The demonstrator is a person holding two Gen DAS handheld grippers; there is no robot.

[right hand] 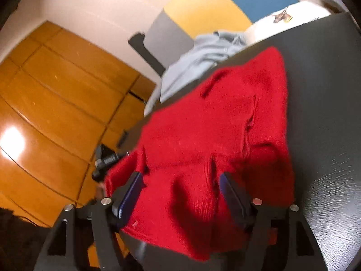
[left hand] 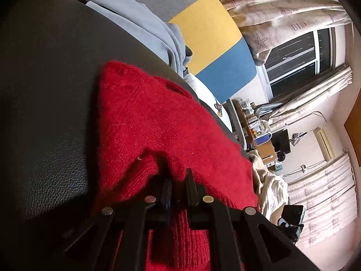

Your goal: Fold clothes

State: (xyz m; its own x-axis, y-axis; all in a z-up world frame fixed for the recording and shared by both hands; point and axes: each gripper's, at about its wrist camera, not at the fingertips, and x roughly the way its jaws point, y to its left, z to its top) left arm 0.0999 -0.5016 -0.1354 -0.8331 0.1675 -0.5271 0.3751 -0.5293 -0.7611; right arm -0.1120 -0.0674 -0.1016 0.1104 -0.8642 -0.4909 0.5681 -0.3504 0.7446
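A red sweater (left hand: 158, 122) is lying spread across a dark, leather-textured table (left hand: 45, 103). In the left wrist view, the left gripper (left hand: 178, 178) is pressing its black fingers (left hand: 191, 180) nearly together, pinching a raised fold of the sweater's near edge between them. Ribbed red knit is bunching up under the gripper.

In the right wrist view, the right gripper (right hand: 181, 192) is holding its fingers (right hand: 130, 192) wide apart, one on either side of the sweater's (right hand: 214, 124) near edge, with red cloth lying between them. Whether the pads are touching the cloth cannot be told; the view is blurred.

A pale blue garment (left hand: 144, 24) is lying crumpled at the table's far edge, just beyond the sweater. Behind it, a panel (left hand: 209, 36) of grey, yellow and blue is standing. Patterned curtains (left hand: 282, 11) are hanging by a dark window (left hand: 297, 54). Orange wooden cabinets (right hand: 56, 101) are filling the left of the right wrist view.
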